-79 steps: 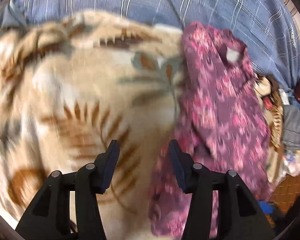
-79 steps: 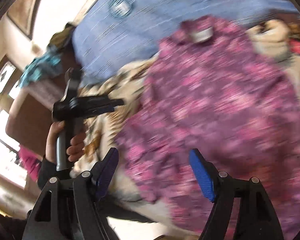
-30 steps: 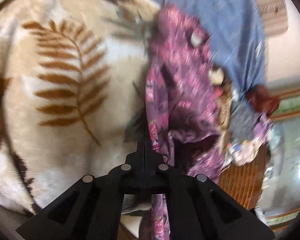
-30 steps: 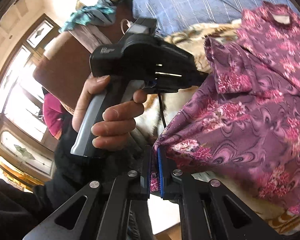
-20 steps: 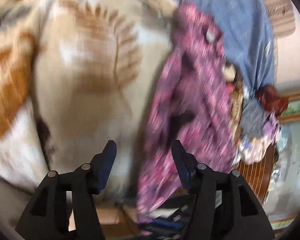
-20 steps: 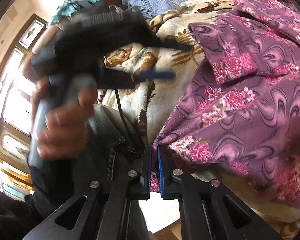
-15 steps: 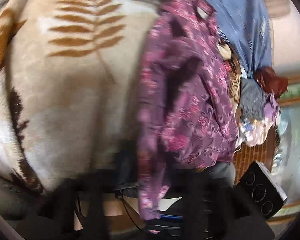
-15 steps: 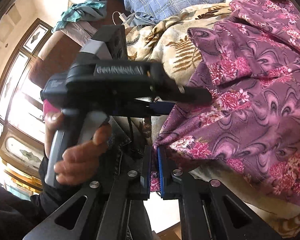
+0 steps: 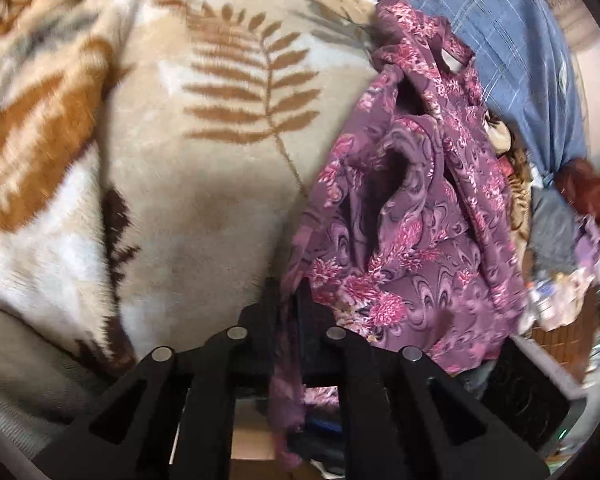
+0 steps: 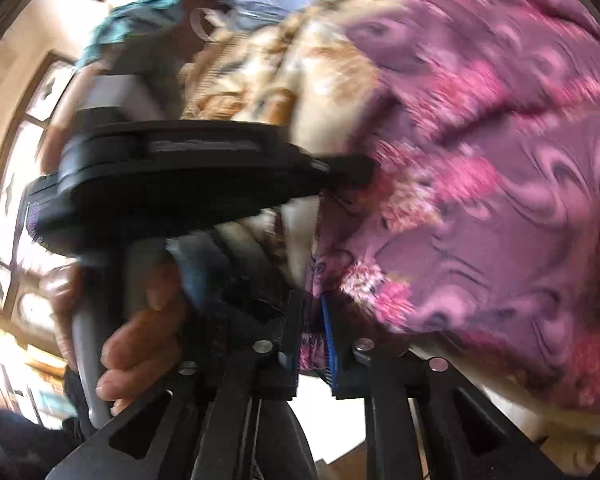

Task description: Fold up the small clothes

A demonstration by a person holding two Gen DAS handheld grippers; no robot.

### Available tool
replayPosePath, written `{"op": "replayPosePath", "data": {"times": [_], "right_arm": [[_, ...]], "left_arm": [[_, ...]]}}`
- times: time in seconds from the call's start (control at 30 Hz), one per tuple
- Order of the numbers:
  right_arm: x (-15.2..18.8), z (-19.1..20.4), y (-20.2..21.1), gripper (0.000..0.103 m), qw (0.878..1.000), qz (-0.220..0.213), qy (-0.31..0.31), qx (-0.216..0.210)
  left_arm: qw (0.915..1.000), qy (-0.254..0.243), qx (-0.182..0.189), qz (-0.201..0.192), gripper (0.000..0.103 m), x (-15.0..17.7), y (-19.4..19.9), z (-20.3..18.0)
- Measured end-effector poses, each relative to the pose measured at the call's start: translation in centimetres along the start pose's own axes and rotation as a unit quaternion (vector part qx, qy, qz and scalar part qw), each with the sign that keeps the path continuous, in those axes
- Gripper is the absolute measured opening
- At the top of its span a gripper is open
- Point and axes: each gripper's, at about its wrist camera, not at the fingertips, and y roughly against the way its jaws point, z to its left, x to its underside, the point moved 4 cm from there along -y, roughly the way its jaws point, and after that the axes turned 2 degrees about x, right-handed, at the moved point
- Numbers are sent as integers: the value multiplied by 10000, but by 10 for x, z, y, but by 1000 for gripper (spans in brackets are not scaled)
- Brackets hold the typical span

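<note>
Garment on my blanket, one edge in both grippers

The garment (image 9: 416,216) lies on the blanket (image 9: 204,168), toward its right side, with a clothes pile (image 9: 556,240) farther right. At the blanket's near edge my left gripper (image 9: 286,308) and right gripper (image 10: 310,344) have the hem between them.

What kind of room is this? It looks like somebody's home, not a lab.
Most likely a bedroom in a home. A plush leaf-print blanket covers what seems to be a bed, with a blue checked sheet behind it, a purple floral garment laid on top, and a paned window to one side.
</note>
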Motion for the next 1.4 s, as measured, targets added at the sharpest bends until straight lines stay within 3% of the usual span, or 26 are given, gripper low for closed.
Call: {"op": "replayPosePath", "data": {"times": [0.03,0.07,0.1,0.13,0.2,0.33,0.43,0.47,0.57,0.7,0.8,0.87,0.93,0.97,1.07,1.13,1.23,1.3,1.4], "right_arm": [[2,-3,14,20,9998,-116,-90,-102],[5,-4,30,26,9995,-247,-147,-154],[7,-6,45,45,9989,-390,-197,-145],[11,-11,73,65,9969,-723,-263,-139],[21,-22,114,74,9925,-1152,-385,-99],[36,-69,221,74,9686,-2217,-1102,223],[46,-106,275,75,9419,-2776,-1594,1021],[51,-125,295,75,9274,-2933,-1846,1407],[58,-165,319,74,8970,-3027,-2501,2028],[73,-204,326,74,8775,-3031,-2832,2409],[85,-230,311,70,8820,-2774,-3070,2257],[84,-238,293,56,8913,-2463,-3064,2257],[81,-232,278,11,9014,-2262,-2971,2193],[77,-229,274,3,9088,-2170,-2881,2099],[71,-209,281,4,9173,-2353,-2551,1951],[79,-191,294,4,9205,-2653,-2421,1542],[97,-173,318,4,9165,-3047,-2385,1014],[106,-171,328,4,9130,-3096,-2446,1037],[115,-171,324,4,9167,-2974,-2571,710]], "left_arm": [[9998,-103,-27,-148,18,1,9,-3],[9995,-176,30,-248,35,2,16,-6],[9989,-232,137,-377,43,5,25,-9],[9980,-261,202,-530,48,8,35,-13],[9954,-480,344,-757,48,18,51,-27],[9911,-928,624,-720,50,29,53,-63],[9851,-1367,870,-577,54,33,35,-109],[9839,-1475,871,-516,54,36,31,-121],[9758,-1956,961,-155,54,47,5,-165],[9636,-2498,938,137,54,66,-16,-199],[9527,-2895,913,179,54,83,-25,-218],[9462,-3110,872,191,54,94,-32,-228],[9397,-3338,724,169,54,105,-40,-234],[9367,-3429,688,182,54,110,-42,-236],[9219,-3809,691,157,54,126,-44,-246],[9085,-4127,640,119,54,136,-48,-256],[8824,-4664,612,108,54,152,-62,-275],[8622,-5036,530,156,54,165,-78,-285],[8384,-5447,131,162,54,180,-104,-290]]}}
